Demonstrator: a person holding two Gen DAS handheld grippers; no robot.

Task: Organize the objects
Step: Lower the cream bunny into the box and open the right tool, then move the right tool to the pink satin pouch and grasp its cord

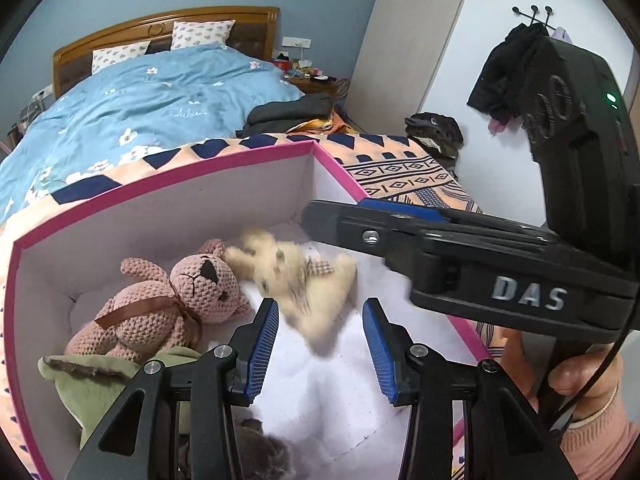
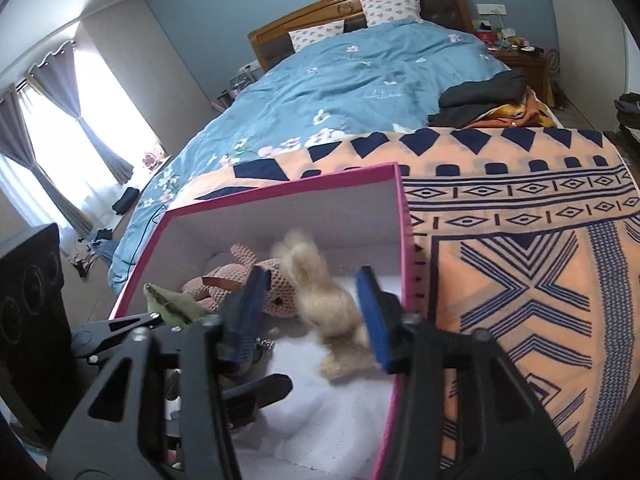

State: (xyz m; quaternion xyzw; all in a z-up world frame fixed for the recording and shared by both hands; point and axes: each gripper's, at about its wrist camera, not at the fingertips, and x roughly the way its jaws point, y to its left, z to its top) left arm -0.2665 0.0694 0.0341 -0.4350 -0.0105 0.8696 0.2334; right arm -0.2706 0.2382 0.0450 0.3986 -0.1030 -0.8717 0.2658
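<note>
A pink-rimmed box (image 1: pixel 160 178) (image 2: pixel 280 184) with a white lining sits on the patterned blanket. Inside lie a pink knitted bear (image 1: pixel 160 308) (image 2: pixel 224 284), a green plush toy (image 1: pixel 88 380) (image 2: pixel 172 304) and a grey furry toy (image 1: pixel 260 452). A cream fluffy toy (image 1: pixel 304 284) (image 2: pixel 320 292) shows blurred inside the box, beside the bear. My right gripper (image 2: pixel 312 280) (image 1: pixel 332 216) hangs over the box with its pads apart, and the cream toy is loose between and below them. My left gripper (image 1: pixel 320 308) is open over the white lining, holding nothing.
The box rests on an orange and navy blanket (image 2: pixel 520 240) at the foot of a bed with a blue duvet (image 1: pixel 160 96). Dark folded clothes (image 2: pixel 480 96) lie on the bed's right side. A hand in a pink sleeve (image 1: pixel 588 384) holds the right gripper.
</note>
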